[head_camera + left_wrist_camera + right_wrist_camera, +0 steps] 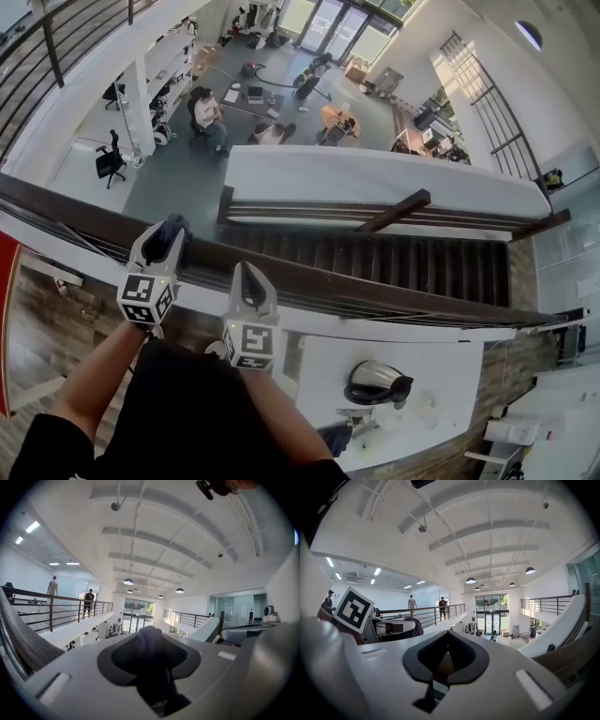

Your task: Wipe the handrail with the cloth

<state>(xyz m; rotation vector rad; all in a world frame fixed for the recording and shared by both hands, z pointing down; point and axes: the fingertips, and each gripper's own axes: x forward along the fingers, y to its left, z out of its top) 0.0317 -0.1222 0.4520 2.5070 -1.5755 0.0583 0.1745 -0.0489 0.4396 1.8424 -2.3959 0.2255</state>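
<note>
The dark brown handrail (375,292) runs across the head view from the left edge to the lower right. My left gripper (169,236) is shut on a dark cloth (175,224) that rests on top of the rail. In the left gripper view the cloth (149,651) bulges out between the jaws of the left gripper (150,639). My right gripper (249,274) sits just to the right, its tips at the rail's near edge. Seen in its own view, the right gripper (449,637) is shut with nothing in it, and brown rail shows behind the jaws.
Beyond the rail is a drop to a lower floor with people at desks (267,117) and a dark staircase (394,253). A white counter (450,375) with a dark kettle-like object (380,382) lies below right. A far balcony railing (70,609) has people walking.
</note>
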